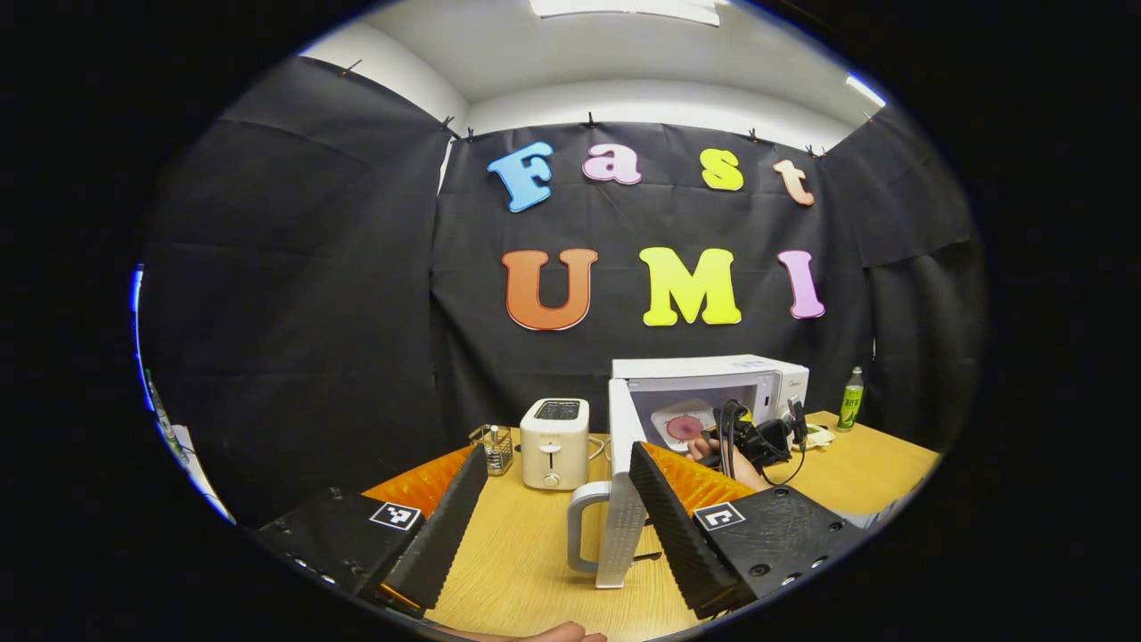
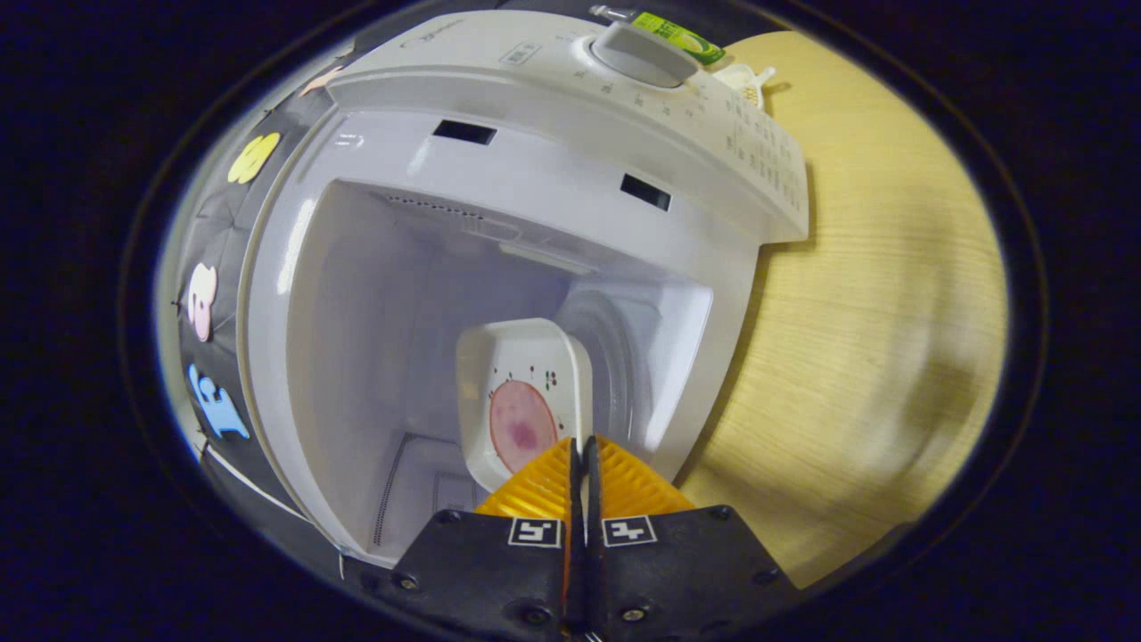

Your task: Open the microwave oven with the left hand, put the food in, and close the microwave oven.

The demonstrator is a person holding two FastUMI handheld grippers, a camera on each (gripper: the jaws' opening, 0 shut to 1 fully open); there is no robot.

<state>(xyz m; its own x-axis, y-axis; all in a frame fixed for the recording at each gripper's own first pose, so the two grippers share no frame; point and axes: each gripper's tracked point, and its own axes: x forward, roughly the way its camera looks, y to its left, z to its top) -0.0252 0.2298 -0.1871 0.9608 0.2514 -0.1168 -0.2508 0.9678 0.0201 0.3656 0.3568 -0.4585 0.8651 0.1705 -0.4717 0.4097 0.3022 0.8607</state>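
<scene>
In the left gripper view, the left gripper (image 1: 557, 499) stood released, its two fingers spread wide and nothing between them, hovering over the wooden table (image 1: 517, 571). Left of centre on that table stood a small wire rack (image 1: 496, 448), and just beside it a cream toaster (image 1: 554, 443). Further right, the microwave oven (image 1: 713, 374) sat at the back of the table with its door (image 1: 622, 499) swung fully open toward the camera, handle (image 1: 581, 535) on the near edge. The door stood just beside the left gripper's right finger (image 1: 677, 526); contact could not be determined. In front of the oven mouth, the right gripper (image 1: 758, 439) and the hand holding it partly blocked the cavity. A green bottle (image 1: 852, 399) stood right of the oven.

The right gripper view showed what that hand hid: the interior of the white cavity (image 2: 374, 357), seen rotated. The right gripper (image 2: 584, 446) was clenched on the rim of a white square plate (image 2: 526, 357), both fingers pressed together on the edge. The plate lay inside the cavity and carried a round pink slice of food (image 2: 521, 426). The oven's control panel with its dial (image 2: 644, 52) appeared at the top, with the bare table (image 2: 874, 312) to the right.
</scene>
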